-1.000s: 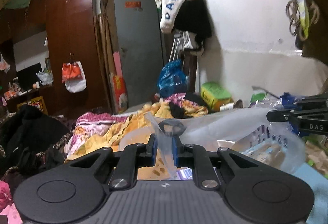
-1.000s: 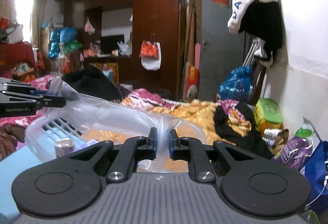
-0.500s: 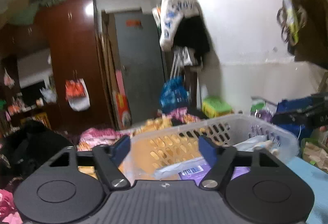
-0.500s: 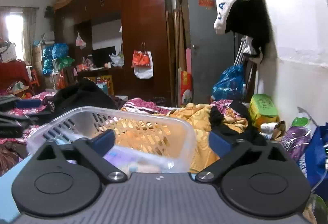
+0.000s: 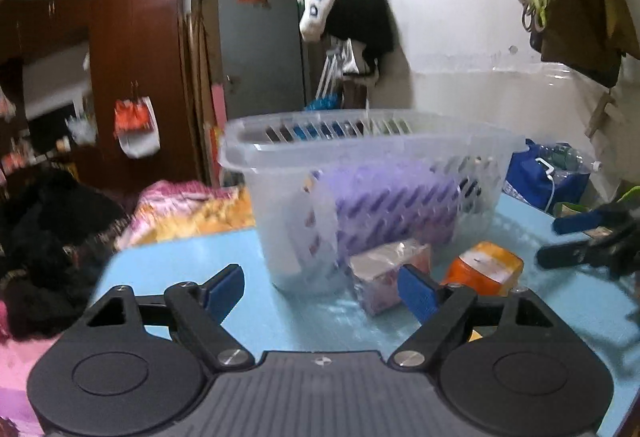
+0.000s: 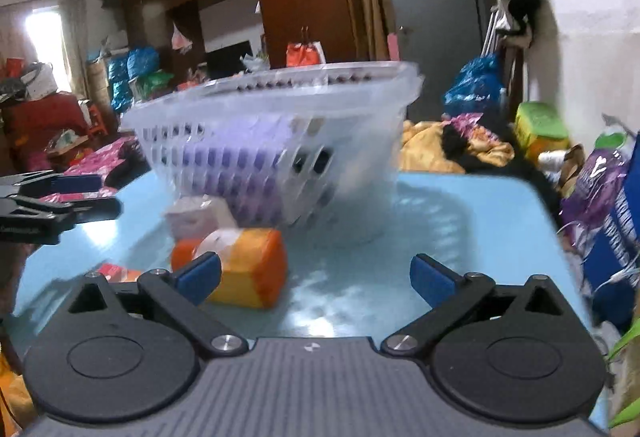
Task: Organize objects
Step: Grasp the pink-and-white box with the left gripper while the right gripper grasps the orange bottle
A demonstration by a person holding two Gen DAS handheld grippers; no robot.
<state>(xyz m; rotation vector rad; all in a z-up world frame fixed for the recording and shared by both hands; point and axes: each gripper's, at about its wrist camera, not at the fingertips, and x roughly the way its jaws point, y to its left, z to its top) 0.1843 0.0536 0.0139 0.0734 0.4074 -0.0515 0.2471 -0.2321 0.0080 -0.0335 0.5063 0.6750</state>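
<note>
A clear slotted plastic basket stands on the light blue table, with a purple pack inside; it also shows in the right wrist view. An orange pack and a pink-white box lie on the table in front of it. The orange pack sits close to my right gripper's left finger. My left gripper is open and empty, short of the basket. My right gripper is open and empty. Each gripper shows at the edge of the other's view.
A bed with heaped clothes and blankets lies beyond the table. A brown wardrobe and grey door stand behind. Bags and bottles crowd the floor at the table's right, by the white wall.
Both grippers let go of the basket's rim, opened wide and drew back and down. The basket now stands on the table, with packs in front of it.
</note>
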